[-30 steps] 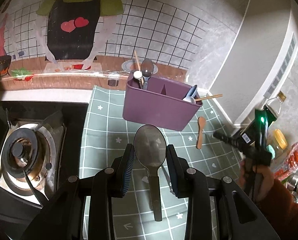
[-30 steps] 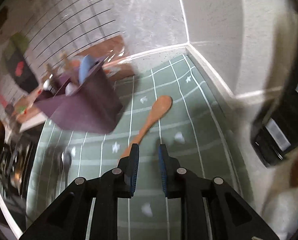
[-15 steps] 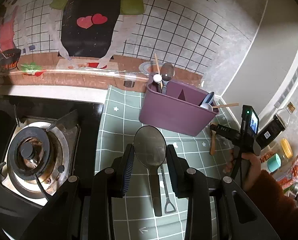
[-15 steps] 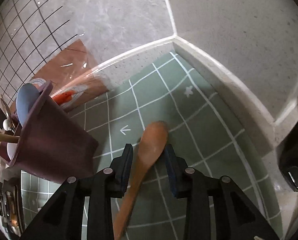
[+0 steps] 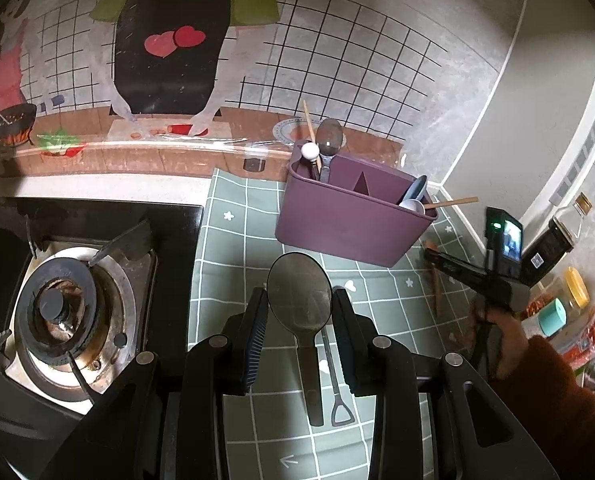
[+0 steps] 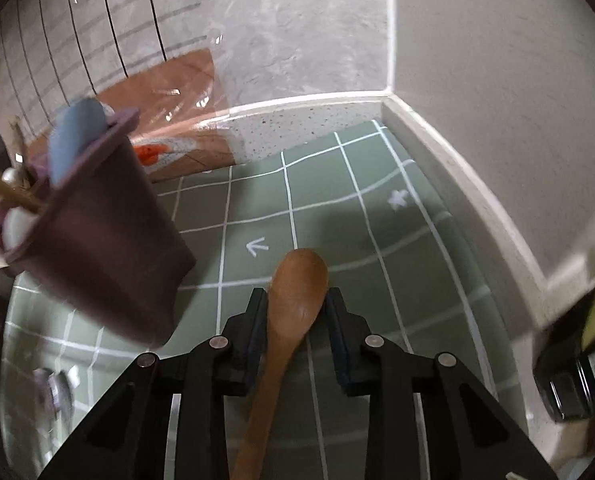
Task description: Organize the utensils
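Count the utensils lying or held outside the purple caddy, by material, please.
Metal: 2, the large steel spoon and the thin loop-handled metal utensil.
Wood: 1, the brown wooden spoon.
Total: 3.

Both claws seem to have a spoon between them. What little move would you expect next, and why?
Probably lifting the wooden spoon: the right gripper has its pads against the bowl, while the spoon seems to lie on the green mat. The purple caddy stands just to its left.
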Motion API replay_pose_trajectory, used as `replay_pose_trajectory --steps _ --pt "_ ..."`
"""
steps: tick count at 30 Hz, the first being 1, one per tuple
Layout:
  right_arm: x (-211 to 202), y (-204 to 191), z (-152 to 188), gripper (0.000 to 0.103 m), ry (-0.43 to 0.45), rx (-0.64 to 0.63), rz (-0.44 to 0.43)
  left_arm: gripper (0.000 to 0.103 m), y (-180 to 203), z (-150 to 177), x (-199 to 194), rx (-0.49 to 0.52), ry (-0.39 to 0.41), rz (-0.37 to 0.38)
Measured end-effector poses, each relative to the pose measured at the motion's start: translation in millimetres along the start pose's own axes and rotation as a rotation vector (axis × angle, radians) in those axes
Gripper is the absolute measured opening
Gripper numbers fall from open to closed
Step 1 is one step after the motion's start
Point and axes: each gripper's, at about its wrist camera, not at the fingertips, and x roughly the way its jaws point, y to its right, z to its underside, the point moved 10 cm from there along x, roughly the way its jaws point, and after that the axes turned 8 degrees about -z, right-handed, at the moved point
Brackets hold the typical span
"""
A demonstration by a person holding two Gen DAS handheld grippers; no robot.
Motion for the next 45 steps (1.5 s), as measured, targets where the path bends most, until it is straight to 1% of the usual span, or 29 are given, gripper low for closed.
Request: replay_pose_trajectory --steps 2,5,13,16,18,21,22,23,28,29,31,33,34,36,38,40,41,42,44,45 --pt "-16.0 0.5 5.3 0.027 0.013 -0.008 -0.009 0.034 2.8 0.9 -1.5 0.012 0.0 0.004" --pt "-43.2 -7.9 15.4 0.027 0.027 -0.026 -0.05 0.034 7.4 2.7 -4.7 0.037 0.003 0.009" --pt "-121.5 -54.3 36.0 0.026 0.11 -0.087 -0.182 0.034 20.6 6.1 -18.1 0.063 0.028 0.027" --pt "-147.8 -75.0 36.7 0.026 0.151 -0.119 -0.212 0.034 24.3 2.3 -24.1 0.059 0.041 0.042" --pt "-163.4 -87.0 29.8 0.026 0.181 -0.132 -0.231 0.034 28.7 -4.0 -30.4 0.061 0.057 0.054" --pt "-188.9 -104.3 12.4 0.025 0.235 -0.152 -0.262 0.034 37.7 -27.7 -48.0 0.067 0.112 0.082" --pt "-198.4 -112.4 4.1 0.01 0.259 -0.168 -0.267 0.034 39.7 -37.5 -53.6 0.07 0.133 0.088" --pt "-206.8 -120.9 -6.2 0.006 0.274 -0.19 -0.271 0.034 43.0 -54.5 -63.1 0.074 0.174 0.095" --pt "-250.8 -152.2 -67.4 0.006 0.406 -0.234 -0.3 0.034 49.5 -125.9 -90.4 0.076 0.315 0.106" --pt "-256.0 -158.4 -81.0 0.006 0.428 -0.245 -0.305 0.034 50.8 -136.5 -91.2 0.071 0.325 0.114" --pt "-260.1 -165.5 -99.1 0.005 0.445 -0.256 -0.313 0.034 47.9 -154.9 -89.7 0.055 0.334 0.116" --pt "-259.1 -169.5 -108.8 0.005 0.435 -0.262 -0.328 0.034 41.5 -164.4 -85.2 0.039 0.322 0.113" --pt "-257.4 -171.4 -109.7 0.005 0.42 -0.272 -0.34 0.034 40.3 -164.0 -83.7 0.037 0.313 0.115" --pt "-250.0 -172.7 -102.6 0.005 0.386 -0.3 -0.343 0.034 35.5 -157.9 -79.9 0.051 0.302 0.109" --pt "-235.1 -170.6 -86.2 0.006 0.343 -0.327 -0.346 0.034 28.6 -146.9 -74.9 0.041 0.286 0.103" --pt "-212.7 -171.0 -64.9 0.015 0.272 -0.365 -0.366 0.034 23.2 -134.9 -69.3 0.022 0.256 0.117" --pt "-203.3 -171.2 -55.5 0.028 0.246 -0.378 -0.375 0.034 20.2 -127.4 -66.2 0.017 0.243 0.114" --pt "-194.9 -171.1 -46.4 0.037 0.227 -0.389 -0.382 0.034 17.2 -119.2 -63.3 0.017 0.232 0.107" --pt "-176.3 -172.9 -27.6 0.039 0.189 -0.42 -0.39 0.034 9.4 -104.2 -58.4 0.01 0.216 0.089" --pt "-163.6 -176.2 -16.1 0.04 0.154 -0.453 -0.398 0.034 5.4 -95.7 -56.5 0.002 0.209 0.079"
